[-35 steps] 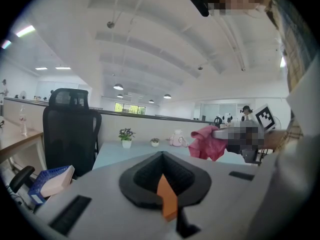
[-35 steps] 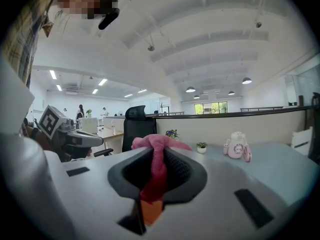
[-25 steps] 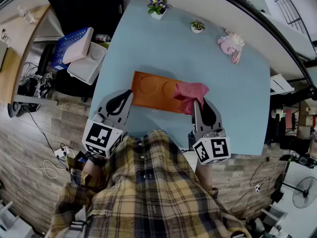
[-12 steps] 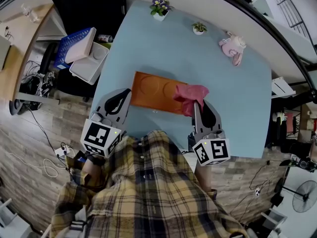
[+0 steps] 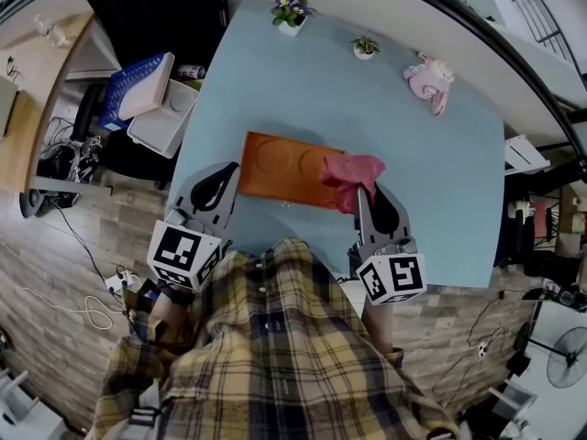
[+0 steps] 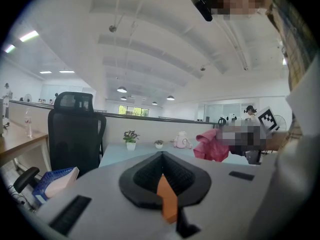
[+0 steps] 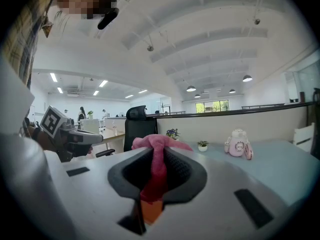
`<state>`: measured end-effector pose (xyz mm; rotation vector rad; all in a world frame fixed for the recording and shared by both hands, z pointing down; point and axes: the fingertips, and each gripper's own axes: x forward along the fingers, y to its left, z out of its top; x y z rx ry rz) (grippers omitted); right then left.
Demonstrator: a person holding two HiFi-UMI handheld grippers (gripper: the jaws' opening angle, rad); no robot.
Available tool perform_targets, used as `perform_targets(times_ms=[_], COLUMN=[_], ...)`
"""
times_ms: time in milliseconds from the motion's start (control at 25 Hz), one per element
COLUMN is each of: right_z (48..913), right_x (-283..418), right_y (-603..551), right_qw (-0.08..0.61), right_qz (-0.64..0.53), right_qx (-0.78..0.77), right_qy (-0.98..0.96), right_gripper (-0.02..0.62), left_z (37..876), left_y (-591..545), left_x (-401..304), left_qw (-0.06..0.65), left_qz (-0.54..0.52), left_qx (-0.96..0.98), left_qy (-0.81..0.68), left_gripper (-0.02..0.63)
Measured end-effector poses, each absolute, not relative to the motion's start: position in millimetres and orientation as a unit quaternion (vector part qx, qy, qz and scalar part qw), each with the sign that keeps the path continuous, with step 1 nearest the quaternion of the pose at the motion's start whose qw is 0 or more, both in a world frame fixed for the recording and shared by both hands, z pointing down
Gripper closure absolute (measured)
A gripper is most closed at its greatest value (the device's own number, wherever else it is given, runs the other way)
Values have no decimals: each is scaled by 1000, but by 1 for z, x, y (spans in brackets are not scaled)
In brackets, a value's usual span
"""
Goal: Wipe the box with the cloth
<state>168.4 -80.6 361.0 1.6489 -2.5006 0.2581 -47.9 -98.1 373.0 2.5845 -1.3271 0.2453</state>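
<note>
A flat orange box (image 5: 280, 169) lies on the light blue table (image 5: 431, 172) near its front edge. A pink cloth (image 5: 350, 174) is bunched over the box's right end; it also shows in the left gripper view (image 6: 212, 145). My right gripper (image 5: 365, 193) is shut on the pink cloth (image 7: 156, 170), which is pinched between its jaws. My left gripper (image 5: 236, 170) is shut with nothing in it, its tip at the box's left front corner. A sliver of orange box (image 6: 167, 198) shows through its closed jaws.
Two small potted plants (image 5: 292, 11) (image 5: 365, 49) and a pink bottle (image 5: 429, 82) stand along the table's far edge. Left of the table are a black chair (image 6: 76, 129), a blue basket (image 5: 133, 85) and a white bin (image 5: 165, 117). A plaid-shirted person fills the near foreground.
</note>
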Motion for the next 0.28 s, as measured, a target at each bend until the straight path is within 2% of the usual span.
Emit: perform_targets(times_ms=[280], right_z=[364], right_x=[171], right_y=[-84], right_qw=[70], right_qz=[83], right_qx=[544], right_qy=[-832], right_gripper=[538], left_z=[375], left_y=[-103], left_x=[-52], left_qw=[107], left_qz=[85], left_qx=[881], left_qy=[-452], left_gripper=[617])
